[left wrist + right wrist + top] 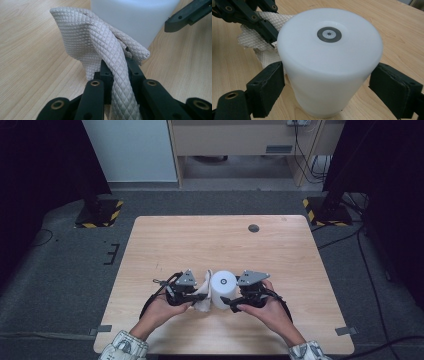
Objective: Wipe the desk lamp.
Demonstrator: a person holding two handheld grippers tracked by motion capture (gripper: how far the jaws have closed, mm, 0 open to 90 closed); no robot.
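Resting on the wooden table (165,245), near its front edge, a white cylinder (328,65) is seen standing upright between both grippers. It is clasped at its sides by the right gripper (325,91). Just beside it, a quilted beige cloth (100,45) is pinched tight by the left gripper (119,72), touching the cylinder.

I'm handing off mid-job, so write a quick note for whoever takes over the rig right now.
Left gripper: shut on the quilted cloth, held against the side of the white cup.
Right gripper: fingers bracket the cup's sides; contact looks close but I cannot confirm a firm grip.
The cup stands inverted on the wooden table, near the front edge.
Done: cloth picked up and brought to the cup.
Left: probably wiping the cup, then setting both down.
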